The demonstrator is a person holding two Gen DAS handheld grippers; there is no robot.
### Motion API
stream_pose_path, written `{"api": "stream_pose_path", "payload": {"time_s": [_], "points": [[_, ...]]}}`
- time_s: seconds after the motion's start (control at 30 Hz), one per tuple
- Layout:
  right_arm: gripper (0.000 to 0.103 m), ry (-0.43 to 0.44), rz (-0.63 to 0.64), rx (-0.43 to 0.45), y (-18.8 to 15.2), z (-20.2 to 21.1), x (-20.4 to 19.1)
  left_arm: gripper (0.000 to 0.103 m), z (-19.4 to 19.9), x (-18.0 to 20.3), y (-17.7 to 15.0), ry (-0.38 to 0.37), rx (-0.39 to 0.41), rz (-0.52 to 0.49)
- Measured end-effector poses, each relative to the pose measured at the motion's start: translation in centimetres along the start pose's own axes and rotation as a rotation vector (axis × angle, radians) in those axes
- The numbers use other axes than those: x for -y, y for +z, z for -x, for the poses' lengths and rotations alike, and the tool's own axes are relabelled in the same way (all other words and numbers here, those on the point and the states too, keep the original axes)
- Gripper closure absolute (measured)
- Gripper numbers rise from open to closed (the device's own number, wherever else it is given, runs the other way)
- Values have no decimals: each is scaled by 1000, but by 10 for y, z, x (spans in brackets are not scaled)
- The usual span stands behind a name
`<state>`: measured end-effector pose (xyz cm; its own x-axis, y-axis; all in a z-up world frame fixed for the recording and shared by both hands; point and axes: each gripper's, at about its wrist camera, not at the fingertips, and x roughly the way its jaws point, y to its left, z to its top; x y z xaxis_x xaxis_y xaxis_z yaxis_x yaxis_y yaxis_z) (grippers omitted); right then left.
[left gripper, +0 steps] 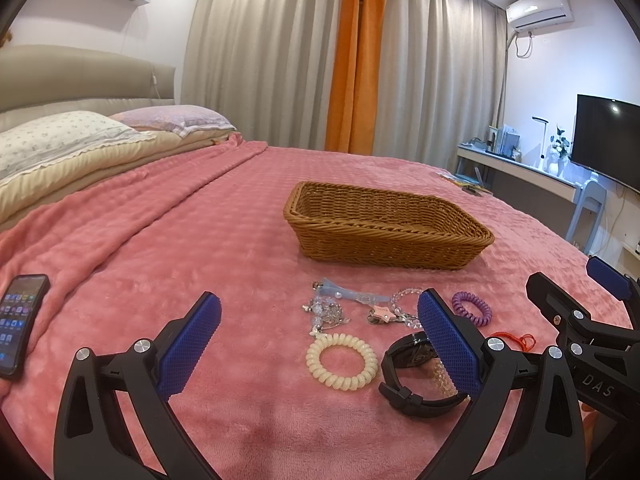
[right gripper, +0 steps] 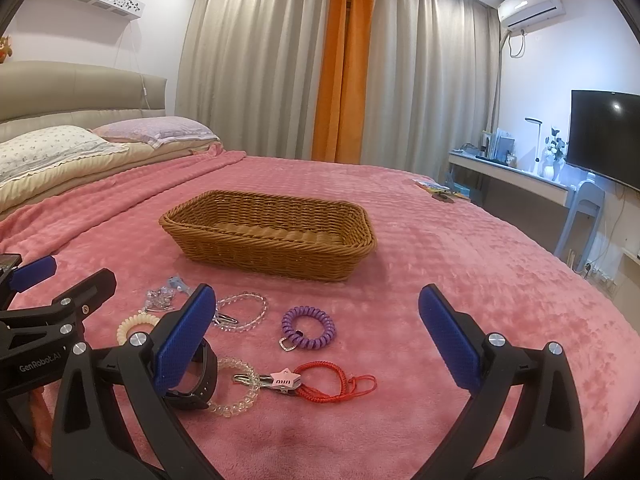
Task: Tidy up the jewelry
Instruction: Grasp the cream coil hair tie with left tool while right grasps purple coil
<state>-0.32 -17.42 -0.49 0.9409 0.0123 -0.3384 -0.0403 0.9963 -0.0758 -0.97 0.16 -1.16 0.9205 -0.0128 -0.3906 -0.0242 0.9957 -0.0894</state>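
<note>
A brown wicker basket (left gripper: 384, 224) (right gripper: 272, 232) sits empty on the pink bedspread. In front of it lie a cream coil bracelet (left gripper: 341, 361) (right gripper: 136, 326), a black watch (left gripper: 416, 376) (right gripper: 200, 376), a purple coil bracelet (left gripper: 472, 307) (right gripper: 308, 328), a clear bead bracelet (right gripper: 242, 312), a blue strap with crystal charms (left gripper: 332, 304), a clear coil (right gripper: 236, 388), a pink star clip (right gripper: 282, 380) and a red cord (right gripper: 332, 380). My left gripper (left gripper: 320, 344) is open above the cream coil. My right gripper (right gripper: 316, 340) is open above the purple coil and red cord.
A phone (left gripper: 20, 320) lies on the bedspread at the left. Pillows (left gripper: 60, 140) are at the bed's head. A desk (right gripper: 512, 176) with a lamp, a TV (right gripper: 604, 140) and a chair stand at the right. Small items (right gripper: 436, 190) lie at the bed's far right edge.
</note>
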Motion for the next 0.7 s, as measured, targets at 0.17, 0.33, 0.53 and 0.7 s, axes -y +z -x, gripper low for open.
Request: {"api": "stream_pose_path", "payload": {"time_s": [0.17,0.33,0.53,0.7], "points": [[6,-1,-11,4,1,1,2,7,0,-5,3,-36,-22,28],[14,22,-39,-23,6,-1,14,8,-2,-29,17,-99,-99,87],[29,-21,-13,-53,14,-1,29,20,-14,-49,21,-172,-213,127],[47,-5,-35,-121,23,-11,55,39,-42,-51,11,-231,-369,145]]}}
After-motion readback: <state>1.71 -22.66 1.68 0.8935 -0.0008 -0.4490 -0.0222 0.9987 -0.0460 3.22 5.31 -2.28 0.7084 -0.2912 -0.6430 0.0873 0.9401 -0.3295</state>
